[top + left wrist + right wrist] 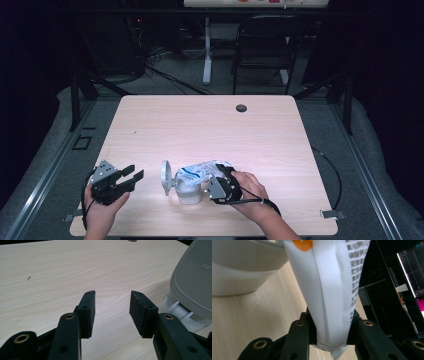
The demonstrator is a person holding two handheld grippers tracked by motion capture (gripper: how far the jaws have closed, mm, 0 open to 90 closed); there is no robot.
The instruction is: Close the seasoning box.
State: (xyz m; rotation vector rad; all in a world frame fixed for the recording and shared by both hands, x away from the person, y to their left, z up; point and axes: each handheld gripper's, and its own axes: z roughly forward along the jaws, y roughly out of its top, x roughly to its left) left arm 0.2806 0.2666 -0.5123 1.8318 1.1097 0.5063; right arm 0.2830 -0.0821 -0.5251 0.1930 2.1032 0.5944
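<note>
While a white printed bag (202, 170) lies tipped over the mouth of a white container (188, 192) near the table's (210, 125) front edge, the right gripper (220, 184) pinches the bag's lower end, its jaws pressed against both sides of the folded plastic (332, 302). Emptying it well seems to call for keeping that pinch firm and lifting the tail end so the contents run down into the container rather than onto the wood. Just beside the container, its flip lid (165, 176) stands open and upright, close enough to be knocked. Well apart to the left, the left gripper (131, 178) rests with jaws wide and nothing between them, free to steady the container.
</note>
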